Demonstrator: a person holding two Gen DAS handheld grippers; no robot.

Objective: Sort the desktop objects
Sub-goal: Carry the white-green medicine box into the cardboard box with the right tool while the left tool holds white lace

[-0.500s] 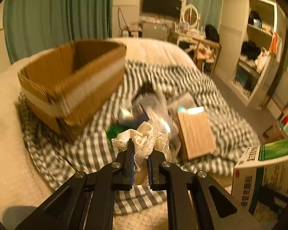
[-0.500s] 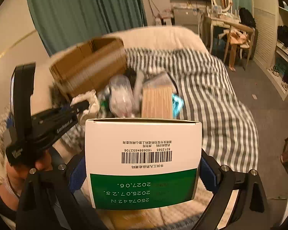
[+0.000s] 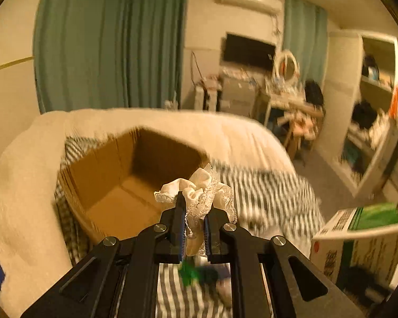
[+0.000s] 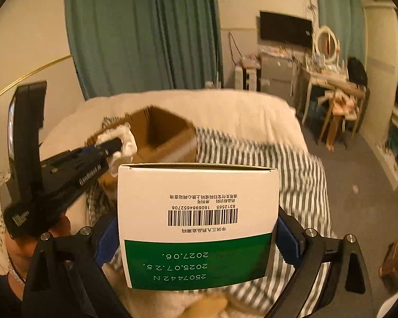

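Just above the cardboard box [image 3: 135, 182], the left gripper [image 3: 195, 228] pinches a soft, featherlight lace scrunchie [image 3: 201, 193] at its bunched middle, while the right gripper [image 4: 196, 241] clamps a stiff, light medicine carton [image 4: 196, 212] by its sides.

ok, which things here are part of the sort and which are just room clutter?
Job:
- lace scrunchie in left claw
- medicine box in right claw
- cardboard box

Lying about:
- striped blanket
- curtains
- TV
- round mirror

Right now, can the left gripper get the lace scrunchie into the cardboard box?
Probably yes. The left gripper, shut on the lace scrunchie, sits at the cardboard box rim; its open top looks unobstructed.
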